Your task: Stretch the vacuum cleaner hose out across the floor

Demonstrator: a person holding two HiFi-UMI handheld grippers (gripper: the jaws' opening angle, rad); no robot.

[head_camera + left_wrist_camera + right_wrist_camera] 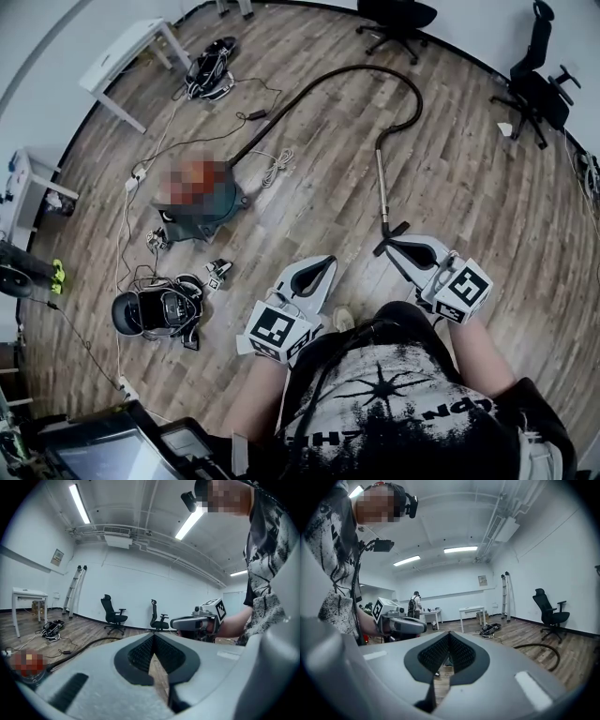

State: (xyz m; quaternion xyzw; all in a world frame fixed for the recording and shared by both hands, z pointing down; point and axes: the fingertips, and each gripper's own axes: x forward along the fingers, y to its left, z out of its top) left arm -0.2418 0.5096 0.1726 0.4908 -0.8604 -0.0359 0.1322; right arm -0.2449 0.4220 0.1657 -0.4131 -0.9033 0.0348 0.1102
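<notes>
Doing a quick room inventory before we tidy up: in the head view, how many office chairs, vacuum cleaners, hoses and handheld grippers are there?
Office chairs: 2
Vacuum cleaners: 1
Hoses: 1
Grippers: 2
Total: 6

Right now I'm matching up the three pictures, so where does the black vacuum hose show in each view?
Head view: the hose makes a long arc across the upper middle of the picture.
Left gripper view: the hose lies low, left of centre.
Right gripper view: the hose shows as a curve at the right, below mid-height.
Shared landmark: the white table, in all three views.
</notes>
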